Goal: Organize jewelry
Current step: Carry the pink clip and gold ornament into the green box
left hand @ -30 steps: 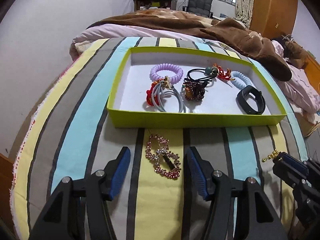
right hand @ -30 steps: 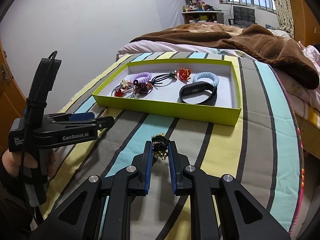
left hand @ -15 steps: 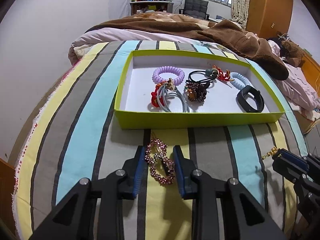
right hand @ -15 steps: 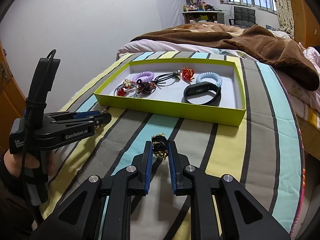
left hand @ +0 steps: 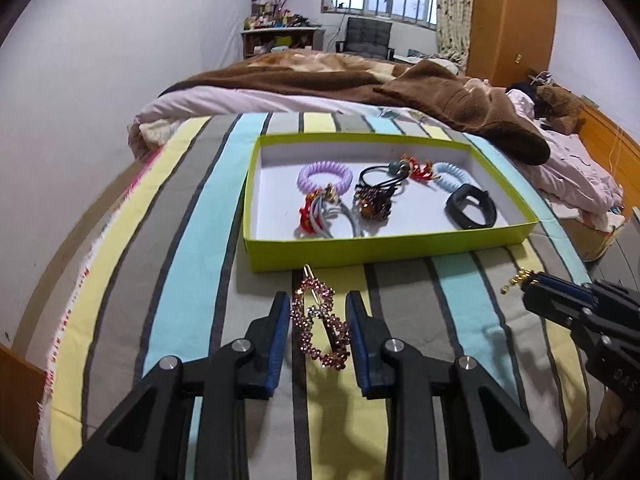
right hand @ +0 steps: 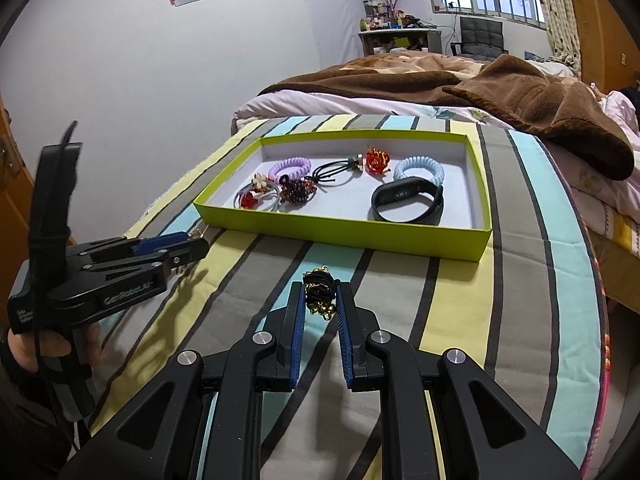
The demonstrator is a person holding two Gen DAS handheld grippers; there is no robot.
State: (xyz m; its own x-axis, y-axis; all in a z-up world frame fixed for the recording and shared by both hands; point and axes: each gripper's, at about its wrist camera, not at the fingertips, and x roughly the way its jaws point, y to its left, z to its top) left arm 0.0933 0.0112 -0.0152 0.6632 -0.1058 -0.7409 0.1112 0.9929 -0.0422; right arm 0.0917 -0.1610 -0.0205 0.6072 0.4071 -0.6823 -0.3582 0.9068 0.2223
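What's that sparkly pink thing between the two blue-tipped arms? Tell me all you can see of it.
It is a rhinestone hair clip, a looping outline of small pink and purple stones on a gold-toned metal pin whose tip pokes out toward the green tray. It sits between the left gripper fingers, above the striped bedspread, just outside the tray. The fingers stand close on both sides; actual contact cannot be told.

A brown blanket (left hand: 360, 80) lies rumpled beyond the striped bedspread (left hand: 192, 248), teddy bear (left hand: 560, 106) alongside.
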